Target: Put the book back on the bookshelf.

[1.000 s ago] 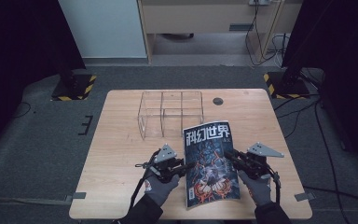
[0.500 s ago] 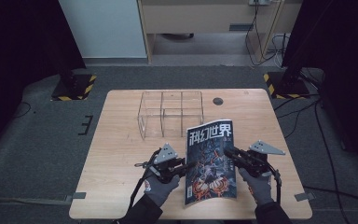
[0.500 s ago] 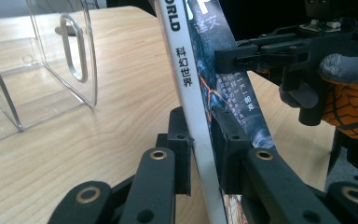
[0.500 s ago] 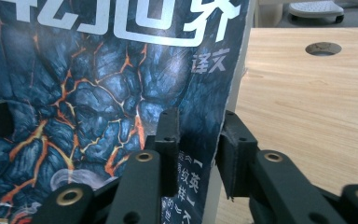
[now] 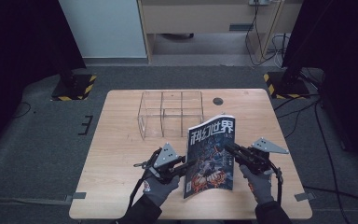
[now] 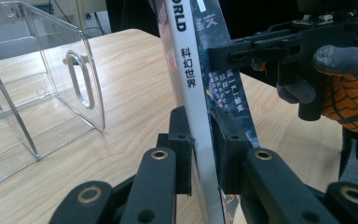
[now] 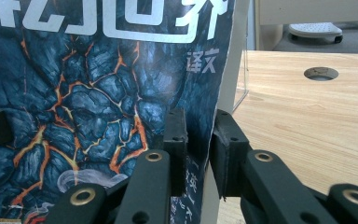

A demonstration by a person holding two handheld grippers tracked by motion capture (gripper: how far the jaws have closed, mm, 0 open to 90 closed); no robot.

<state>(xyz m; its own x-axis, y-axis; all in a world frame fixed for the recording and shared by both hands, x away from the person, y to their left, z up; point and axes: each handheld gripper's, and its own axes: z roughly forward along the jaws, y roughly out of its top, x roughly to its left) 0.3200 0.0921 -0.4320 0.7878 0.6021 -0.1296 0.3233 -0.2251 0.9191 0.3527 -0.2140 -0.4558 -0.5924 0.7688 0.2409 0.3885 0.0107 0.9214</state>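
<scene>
A magazine (image 5: 212, 156) with a dark blue and orange cover stands nearly upright near the table's front edge, held from both sides. My left gripper (image 5: 186, 165) is shut on its white spine (image 6: 195, 88), one jaw on each side. My right gripper (image 5: 229, 148) is shut on the magazine's open page edge (image 7: 216, 107), the cover (image 7: 88, 107) facing its camera. In the left gripper view the right gripper (image 6: 279, 46) and its gloved hand show beyond the magazine. A clear plastic divided organiser (image 5: 170, 113) stands behind, at the table's middle back.
The wooden table (image 5: 116, 140) has a round cable hole (image 5: 217, 101) at the back right. The organiser's clear wall (image 6: 51, 79) stands close on the left in the left gripper view. Bare wood (image 5: 270, 121) lies right of the magazine.
The magazine has been raised from lying almost flat to standing nearly upright, its top edge swinging up and toward the organiser. Both grippers kept their hold.
</scene>
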